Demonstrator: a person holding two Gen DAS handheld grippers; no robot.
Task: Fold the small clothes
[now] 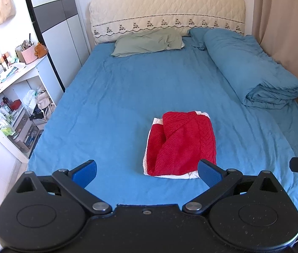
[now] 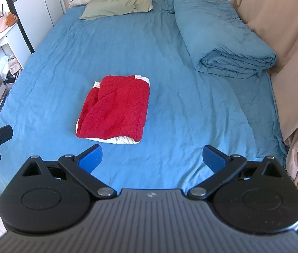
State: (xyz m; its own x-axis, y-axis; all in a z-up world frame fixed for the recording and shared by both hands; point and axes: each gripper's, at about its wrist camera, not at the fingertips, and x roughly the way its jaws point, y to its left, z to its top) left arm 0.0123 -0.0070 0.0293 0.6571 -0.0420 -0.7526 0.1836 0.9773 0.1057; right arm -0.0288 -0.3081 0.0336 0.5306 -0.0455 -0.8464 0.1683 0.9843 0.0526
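The red cable-knit garment with white trim [image 1: 181, 144] lies folded into a compact rectangle on the blue bed sheet [image 1: 111, 97], near the foot of the bed and well apart from the rolled blue duvet [image 1: 252, 71] at the far right.

Handling: the knit appears soft, thick and light; it should drape and sag when lifted, not hold shape. It is not fragile, and the textured surface should resist slipping. Recommended hold: the near edge, pinching all layers together at both near corners.

Gripper state: the left gripper [image 1: 146, 171] and the right gripper [image 2: 152, 158] are both spread wide, holding nothing, above the sheet near the garment.

Limits of view: the layer count, sleeves and underside are hidden inside the fold. The garment type cannot be determined.
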